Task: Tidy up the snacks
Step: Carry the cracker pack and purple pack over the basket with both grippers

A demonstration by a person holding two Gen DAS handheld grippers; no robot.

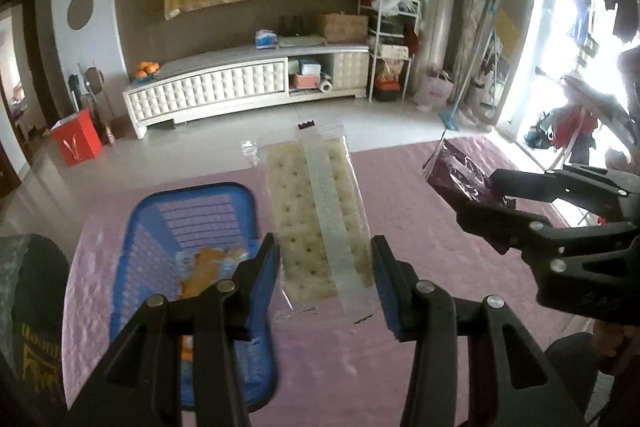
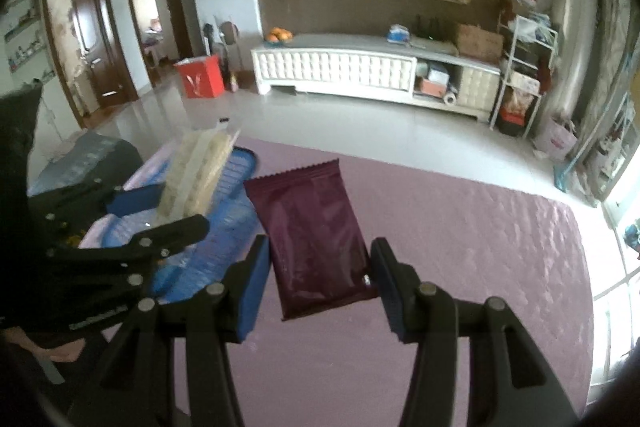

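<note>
My left gripper (image 1: 325, 259) is shut on a clear pack of pale crackers (image 1: 316, 211), held up above the pink mattress (image 1: 400, 211). The same cracker pack (image 2: 192, 179) shows at the left of the right wrist view, in the left gripper (image 2: 176, 215). My right gripper (image 2: 320, 267) is shut on a dark maroon snack packet (image 2: 312, 227), also lifted off the mattress. That maroon packet (image 1: 460, 183) and the right gripper (image 1: 492, 211) appear at the right of the left wrist view. A blue plastic basket (image 1: 160, 211) lies below left, holding an orange-printed snack (image 1: 204, 263).
The pink mattress (image 2: 460, 227) spreads under both grippers, with pale tiled floor (image 1: 360, 119) beyond it. A white TV cabinet (image 1: 248, 83) stands at the far wall, a red box (image 1: 78, 143) at the left. A dark green cushion (image 1: 28, 307) sits at the lower left.
</note>
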